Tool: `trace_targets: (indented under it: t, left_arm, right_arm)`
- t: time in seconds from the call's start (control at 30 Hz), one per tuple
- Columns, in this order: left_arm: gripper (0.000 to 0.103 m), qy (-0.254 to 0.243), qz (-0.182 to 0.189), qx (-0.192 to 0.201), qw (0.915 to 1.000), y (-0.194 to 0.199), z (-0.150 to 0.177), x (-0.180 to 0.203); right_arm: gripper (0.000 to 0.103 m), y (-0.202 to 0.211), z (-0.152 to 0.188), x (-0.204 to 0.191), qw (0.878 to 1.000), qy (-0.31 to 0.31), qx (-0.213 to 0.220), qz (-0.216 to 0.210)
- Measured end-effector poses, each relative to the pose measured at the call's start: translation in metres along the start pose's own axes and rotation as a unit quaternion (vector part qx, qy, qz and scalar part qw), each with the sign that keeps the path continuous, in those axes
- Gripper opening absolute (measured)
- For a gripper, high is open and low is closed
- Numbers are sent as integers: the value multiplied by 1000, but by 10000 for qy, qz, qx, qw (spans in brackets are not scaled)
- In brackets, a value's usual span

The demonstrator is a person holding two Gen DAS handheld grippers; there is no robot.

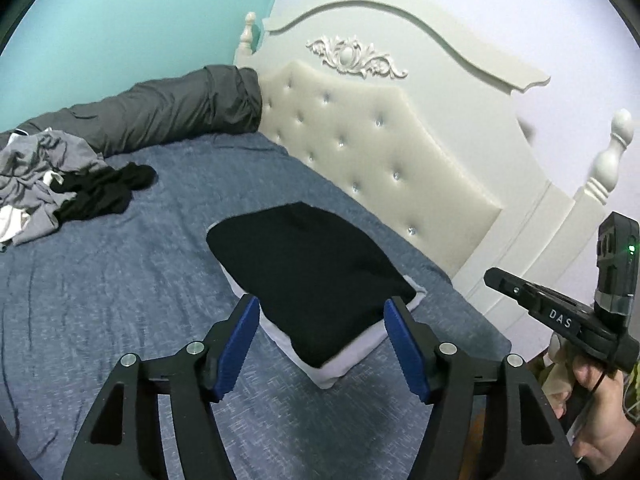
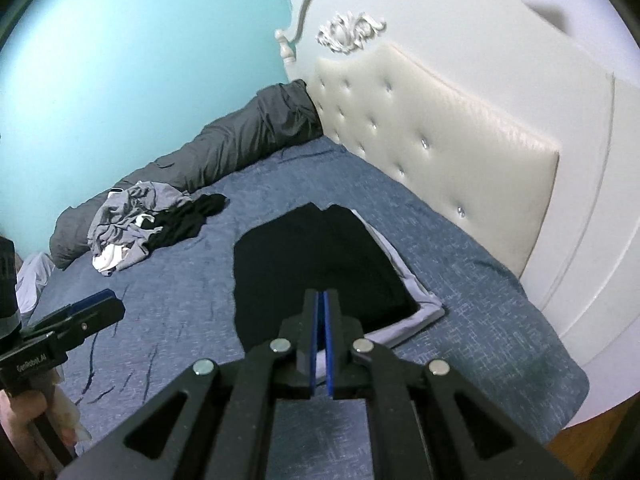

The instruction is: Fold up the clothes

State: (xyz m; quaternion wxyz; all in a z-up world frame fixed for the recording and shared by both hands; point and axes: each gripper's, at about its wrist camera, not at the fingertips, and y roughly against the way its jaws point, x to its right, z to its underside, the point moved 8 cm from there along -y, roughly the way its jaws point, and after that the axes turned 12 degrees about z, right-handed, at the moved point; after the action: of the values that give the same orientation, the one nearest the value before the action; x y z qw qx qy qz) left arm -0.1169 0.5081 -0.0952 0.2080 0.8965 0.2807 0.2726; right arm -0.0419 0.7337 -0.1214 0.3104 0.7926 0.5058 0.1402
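My left gripper [image 1: 322,344] is wide open and empty, my right gripper [image 2: 321,320] is shut on nothing, the black shirt [image 1: 308,276] lies folded on the bed [image 1: 120,280], so next I grab from the messy pile [image 1: 48,184]

open left gripper [image 1: 322,308], folded black garment [image 1: 308,276]

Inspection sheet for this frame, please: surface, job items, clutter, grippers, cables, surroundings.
Surface: blue bedspread, lightly creased.
Job's things: folded black garment stacked on folded pale garment; unfolded pile of grey, white and black clothes.
Clutter: rolled grey bedding along the wall.
Grippers: left gripper open, empty; right gripper shut, empty.
Cables: thin dark cable by the hand holding the right gripper.
Surroundings: white tufted headboard, turquoise wall.
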Motion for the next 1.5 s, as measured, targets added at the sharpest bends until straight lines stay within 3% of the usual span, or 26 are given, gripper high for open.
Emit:
trace_targets:
  t: [0.53, 0.87, 0.93, 1.03, 1.1, 1.4, 1.5]
  left_arm:
    - [72, -257, -37, 315, 9992, 66, -4, 28]
    - [76, -313, 0, 456, 9985, 97, -2, 40]
    - [79, -305, 17, 476, 9984, 103, -1, 42]
    - [81, -333, 37, 509, 9981, 112, 1, 46]
    - [81, -351, 49, 527, 9980, 117, 3, 48]
    - [85, -431, -44, 592, 9973, 142, 12, 50]
    - [93, -463, -94, 602, 9971, 150, 17, 50]
  right_arm:
    - [7, 73, 2, -13, 9995, -17, 265, 167]
    - [15, 104, 12, -19, 9988, -28, 344, 343]
    - [18, 112, 15, -21, 9979, 34, 405, 500]
    - [31, 122, 18, -26, 9971, 132, 475, 588]
    - [46, 129, 21, -29, 9971, 116, 479, 577]
    - [57, 159, 35, -39, 9958, 29, 473, 788]
    - [60, 167, 39, -41, 9948, 25, 481, 901]
